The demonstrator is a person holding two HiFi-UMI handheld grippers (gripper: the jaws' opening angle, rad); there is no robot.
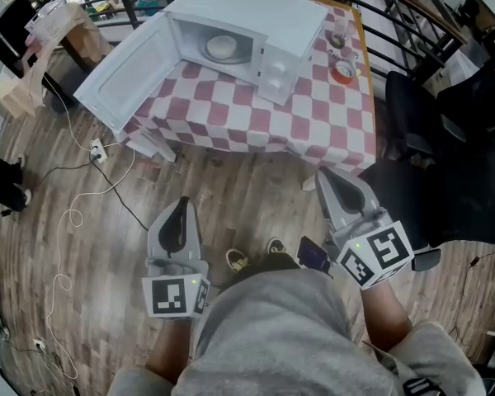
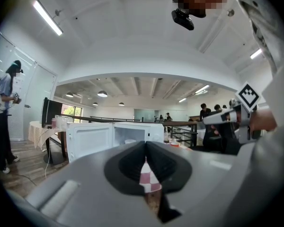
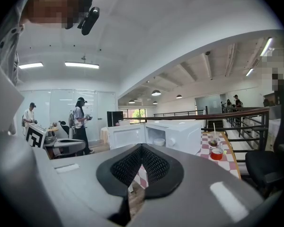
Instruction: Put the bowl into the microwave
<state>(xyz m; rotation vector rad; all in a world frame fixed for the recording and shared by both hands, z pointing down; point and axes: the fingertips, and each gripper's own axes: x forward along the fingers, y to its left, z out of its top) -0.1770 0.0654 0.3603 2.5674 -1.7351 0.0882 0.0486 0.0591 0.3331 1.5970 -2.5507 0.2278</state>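
The white microwave (image 1: 268, 35) stands on a red-and-white checked table (image 1: 330, 130) with its door (image 1: 124, 68) swung wide open to the left. A white bowl (image 1: 221, 48) sits inside its cavity and also shows as the bowl (image 3: 159, 141) in the right gripper view. Both grippers hang over the wooden floor, well short of the table. My left gripper (image 1: 181, 205) is shut with nothing in it, its jaws pointing at the microwave (image 2: 132, 135). My right gripper (image 1: 330, 180) is shut and empty too, aimed at the microwave (image 3: 175, 135).
A red-rimmed container (image 1: 344, 71) and a drink cup (image 1: 338, 33) stand on the table right of the microwave. A black office chair (image 1: 412, 114) sits to the right. Cables and a power strip (image 1: 96, 150) lie on the floor at left. A railing runs behind the table.
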